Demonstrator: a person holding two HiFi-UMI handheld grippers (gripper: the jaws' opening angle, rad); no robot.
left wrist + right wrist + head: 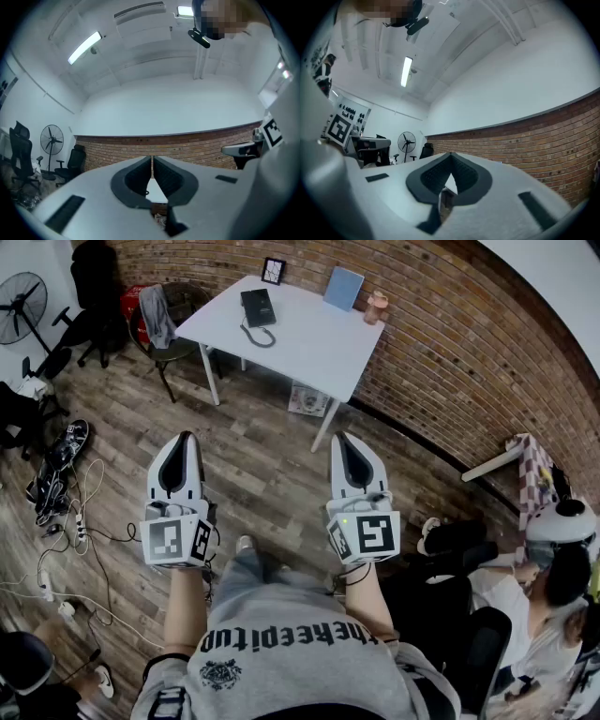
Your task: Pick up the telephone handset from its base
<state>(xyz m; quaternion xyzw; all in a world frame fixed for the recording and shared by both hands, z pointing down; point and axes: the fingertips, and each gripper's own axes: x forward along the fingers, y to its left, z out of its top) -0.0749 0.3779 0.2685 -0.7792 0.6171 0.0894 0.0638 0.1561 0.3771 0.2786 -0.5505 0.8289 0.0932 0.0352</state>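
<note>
Well, both my tools are shut and empty: the left gripper (185,438) (152,158) has its jaws pressed together at the tips, and the right gripper (342,437) (450,154) is the same, with nothing between them. I hold them side by side over the wood floor (267,474), pointing toward the white table (319,343) by the brick wall (441,343). The black telephone (258,307) sits on that table, well apart from both grippers. It's too small to make out the handset on it.
</note>
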